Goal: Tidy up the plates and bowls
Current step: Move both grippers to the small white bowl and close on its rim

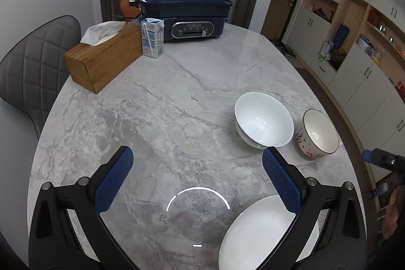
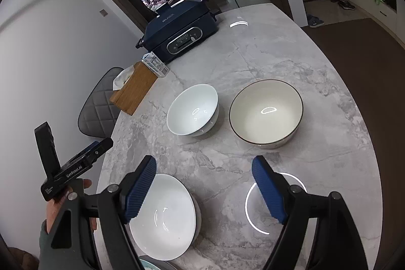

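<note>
Two nested white bowls (image 1: 263,123) (image 2: 192,109) stand mid-table. Beside them, on their right, is a cream bowl (image 2: 265,111) with a dark rim and a flowered outside (image 1: 319,133). A white deep plate (image 1: 255,232) (image 2: 164,216) lies near the front edge and seems to rest on another dish. My left gripper (image 1: 197,153) hangs open above bare marble, its right finger over the plate's edge. My right gripper (image 2: 203,163) is open and empty too, above the table in front of the bowls, its left finger over the plate.
At the far end of the grey marble table (image 1: 177,92) stand a dark blue electric cooker (image 1: 184,14), a milk carton (image 1: 152,37) and a wooden tissue box (image 1: 103,57). A grey quilted chair (image 1: 38,67) is at the left edge. Another dish's rim (image 2: 152,265) shows at the bottom.
</note>
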`<state>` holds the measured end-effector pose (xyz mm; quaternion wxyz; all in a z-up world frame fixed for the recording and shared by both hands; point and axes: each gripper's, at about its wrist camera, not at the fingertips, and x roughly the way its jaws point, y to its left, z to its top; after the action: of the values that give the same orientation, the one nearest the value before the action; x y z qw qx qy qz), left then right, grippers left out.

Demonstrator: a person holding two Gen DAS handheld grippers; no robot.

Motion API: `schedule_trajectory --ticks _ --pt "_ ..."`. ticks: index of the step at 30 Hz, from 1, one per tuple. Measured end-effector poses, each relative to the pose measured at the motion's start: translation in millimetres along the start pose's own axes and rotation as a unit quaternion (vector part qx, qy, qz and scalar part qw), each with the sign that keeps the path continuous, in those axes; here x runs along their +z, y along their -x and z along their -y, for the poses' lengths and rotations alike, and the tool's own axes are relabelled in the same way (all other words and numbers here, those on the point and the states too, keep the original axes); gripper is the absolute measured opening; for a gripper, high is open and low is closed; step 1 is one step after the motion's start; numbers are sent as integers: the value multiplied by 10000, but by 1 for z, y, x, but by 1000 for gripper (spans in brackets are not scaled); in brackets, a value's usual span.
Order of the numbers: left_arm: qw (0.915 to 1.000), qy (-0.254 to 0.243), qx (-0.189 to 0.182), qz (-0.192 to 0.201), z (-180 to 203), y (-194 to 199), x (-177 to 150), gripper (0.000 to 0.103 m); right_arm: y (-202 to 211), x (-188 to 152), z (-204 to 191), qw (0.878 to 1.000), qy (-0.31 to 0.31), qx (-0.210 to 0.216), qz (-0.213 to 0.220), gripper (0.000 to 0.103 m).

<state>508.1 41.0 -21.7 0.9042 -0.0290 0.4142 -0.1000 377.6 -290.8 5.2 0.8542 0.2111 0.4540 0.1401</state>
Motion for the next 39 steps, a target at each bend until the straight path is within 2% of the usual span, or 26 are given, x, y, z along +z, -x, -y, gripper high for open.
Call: schedule_trajectory --ticks 6,14,21,31,33,38,39 --pt "9999 -49 31 -158 4 -36 14 103 -28 17 -5 9998 -3 114 -177 80" --pt "9989 -87 -117 -447 16 -86 38 103 -77 41 -7 9979 -226 289 -525 69" --pt "9958 62 -297 -860 17 -132 45 102 -116 50 -4 9958 -348 87 -840 66" --pt "9942 -121 -224 -1047 19 -161 39 102 -146 61 0 9929 -502 -212 -1054 59" --pt "9936 -162 -243 -1096 20 -165 39 99 -153 63 -2 9924 -516 -282 -1082 59" --pt "9913 -10 -396 -1252 19 -178 39 71 -164 68 -2 9914 -631 -471 -1043 56" --pt "9915 -40 -385 -1242 21 -177 39 70 -167 68 -1 9911 -662 -485 -1045 53"
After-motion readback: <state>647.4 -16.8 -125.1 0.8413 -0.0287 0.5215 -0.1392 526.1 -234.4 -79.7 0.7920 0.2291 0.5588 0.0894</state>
